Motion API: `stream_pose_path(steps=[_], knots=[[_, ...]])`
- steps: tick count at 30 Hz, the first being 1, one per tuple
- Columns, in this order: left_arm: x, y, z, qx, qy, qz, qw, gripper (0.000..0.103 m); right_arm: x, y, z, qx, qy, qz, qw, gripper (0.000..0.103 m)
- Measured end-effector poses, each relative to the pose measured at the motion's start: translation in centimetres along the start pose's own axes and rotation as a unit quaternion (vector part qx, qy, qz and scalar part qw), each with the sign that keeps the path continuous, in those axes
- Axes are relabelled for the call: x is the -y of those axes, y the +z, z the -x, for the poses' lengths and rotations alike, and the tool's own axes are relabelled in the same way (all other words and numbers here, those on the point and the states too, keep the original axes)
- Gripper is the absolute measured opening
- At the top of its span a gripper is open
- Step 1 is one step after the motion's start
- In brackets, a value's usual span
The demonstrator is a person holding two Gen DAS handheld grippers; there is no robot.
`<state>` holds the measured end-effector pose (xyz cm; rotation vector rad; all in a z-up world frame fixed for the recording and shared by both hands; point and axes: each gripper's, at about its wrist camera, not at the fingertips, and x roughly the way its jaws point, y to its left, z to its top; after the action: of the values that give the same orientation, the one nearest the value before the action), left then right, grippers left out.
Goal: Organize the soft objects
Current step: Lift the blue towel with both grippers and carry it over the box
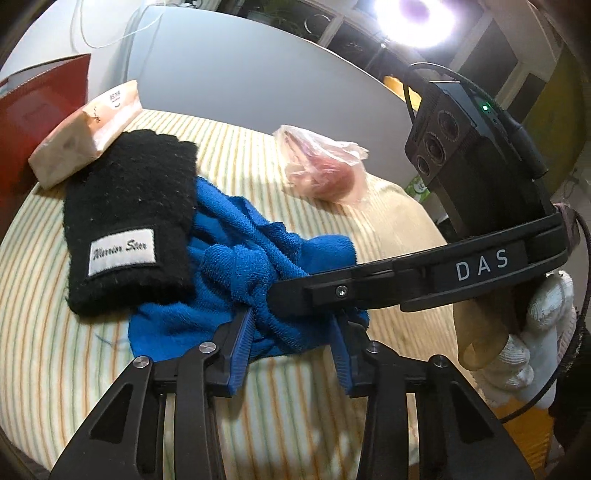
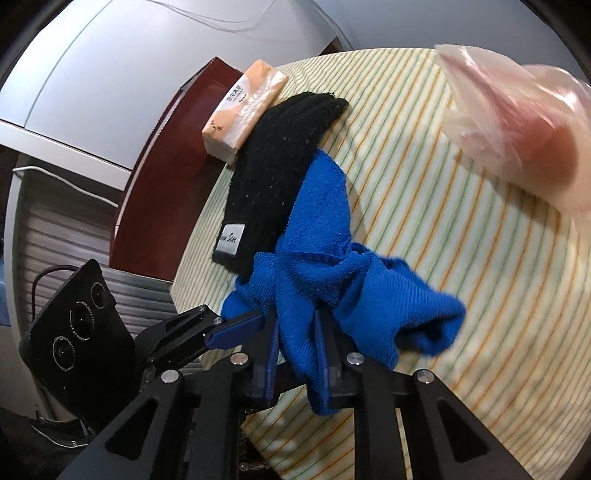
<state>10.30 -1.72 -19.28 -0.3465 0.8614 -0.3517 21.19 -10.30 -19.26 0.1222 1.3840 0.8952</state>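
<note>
A tissue pack is lying at the far edge of the striped cloth, partly overhanging the dark red surface beside it. A plastic bag with something pink inside is resting on the cloth, well apart from the pack. A bright lamp is shining above, in front of dark windows.

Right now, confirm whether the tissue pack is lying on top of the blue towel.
No: the tissue pack rests against the far end of the black knit piece, apart from the blue towel.
</note>
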Motion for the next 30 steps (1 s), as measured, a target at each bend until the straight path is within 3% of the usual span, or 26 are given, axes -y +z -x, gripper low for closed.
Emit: stream_pose_path(steps=[8,17,23,30], knots=[[2.3,-1.0,2.5,0.009,-0.032,-0.023,0.9992,0.036,-1.7,-2.9,3.0,0.04,-0.016,0.002,0.999,0.017],[4.8,-0.3,7.0,0.06,-0.049,-0.053,0.9956,0.036,-5.7,-5.0,7.7,0.099,-0.03,0.035,0.994,0.017],[4.7,1.0,10.7,0.105,-0.037,-0.062,0.9918,0.035,-9.3,-4.5,9.6,0.127,-0.026,0.073,0.989,0.017],[3.2,3.2,15.8,0.166,-0.001,-0.072,0.9835,0.034,-15.3,-1.5,10.4,0.155,-0.011,0.132,0.979,0.017]])
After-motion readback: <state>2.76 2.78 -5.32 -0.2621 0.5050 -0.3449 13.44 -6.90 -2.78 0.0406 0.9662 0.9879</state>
